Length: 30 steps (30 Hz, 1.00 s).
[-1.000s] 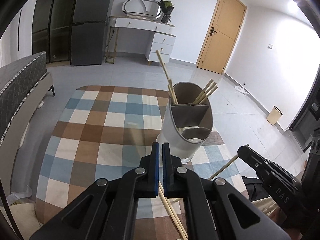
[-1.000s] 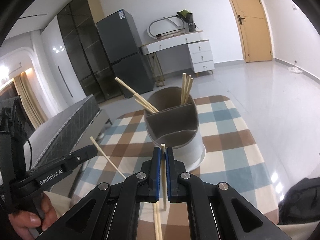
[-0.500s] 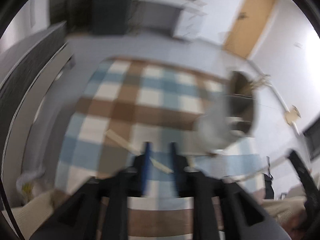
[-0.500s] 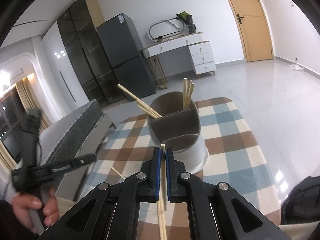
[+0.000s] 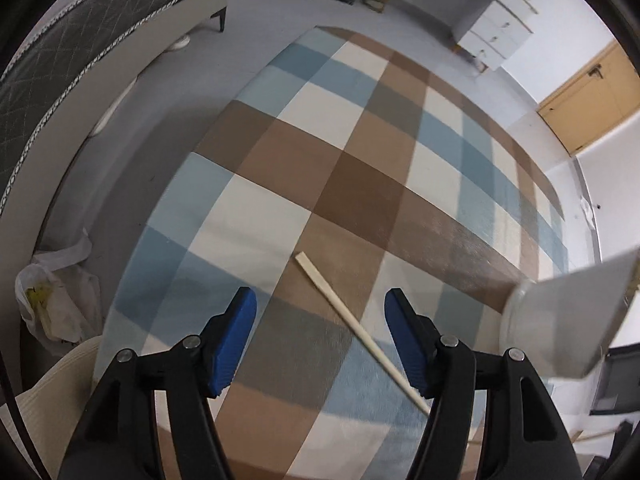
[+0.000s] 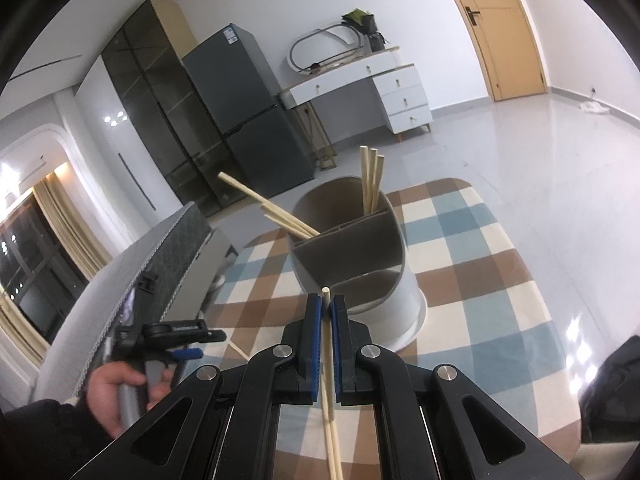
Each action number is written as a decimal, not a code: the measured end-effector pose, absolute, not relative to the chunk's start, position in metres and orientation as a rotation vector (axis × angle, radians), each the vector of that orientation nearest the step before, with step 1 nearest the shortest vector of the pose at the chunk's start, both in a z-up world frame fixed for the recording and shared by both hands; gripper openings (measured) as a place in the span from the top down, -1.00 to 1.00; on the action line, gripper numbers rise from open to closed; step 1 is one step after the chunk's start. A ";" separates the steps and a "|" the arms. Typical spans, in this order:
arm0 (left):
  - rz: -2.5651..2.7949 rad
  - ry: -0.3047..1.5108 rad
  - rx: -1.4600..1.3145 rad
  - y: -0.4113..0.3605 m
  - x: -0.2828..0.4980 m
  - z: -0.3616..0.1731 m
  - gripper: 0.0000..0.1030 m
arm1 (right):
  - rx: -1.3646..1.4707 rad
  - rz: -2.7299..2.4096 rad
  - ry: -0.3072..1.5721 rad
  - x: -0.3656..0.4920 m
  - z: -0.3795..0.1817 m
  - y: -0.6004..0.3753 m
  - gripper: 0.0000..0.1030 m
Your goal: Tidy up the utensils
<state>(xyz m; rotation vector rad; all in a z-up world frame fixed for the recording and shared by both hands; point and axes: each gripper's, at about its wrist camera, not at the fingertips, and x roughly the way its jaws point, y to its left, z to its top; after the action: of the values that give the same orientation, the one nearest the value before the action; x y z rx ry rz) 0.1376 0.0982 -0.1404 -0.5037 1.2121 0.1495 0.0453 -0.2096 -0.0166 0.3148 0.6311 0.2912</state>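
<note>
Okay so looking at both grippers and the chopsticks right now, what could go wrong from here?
1. The loose chopstick lies flat and diagonal on the checked tablecloth between the opening pads of the left gripper; closing across that slant may roll or pivot it away.
2. The right gripper, shut on its chopstick, hangs close to the utensil holder; the held end may catch the rim.
3. Chopsticks already leaning out could be knocked.
</note>
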 end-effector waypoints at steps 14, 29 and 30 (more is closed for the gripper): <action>0.247 1.274 -0.312 0.080 0.163 -0.160 -0.20 | 0.353 0.299 0.658 0.055 -0.020 -0.216 0.92; 0.117 1.100 -0.254 0.051 0.148 -0.124 1.00 | 0.316 0.290 0.636 0.045 -0.014 -0.213 0.92; 0.098 1.060 -0.252 0.048 0.139 -0.114 1.00 | 0.312 0.290 0.634 0.045 -0.014 -0.212 0.92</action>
<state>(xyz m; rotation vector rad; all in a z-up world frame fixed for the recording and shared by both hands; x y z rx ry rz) 0.1391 0.0480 -0.1137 -0.2525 1.0602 0.0975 0.0447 -0.2125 -0.0135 0.3118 0.6337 0.2896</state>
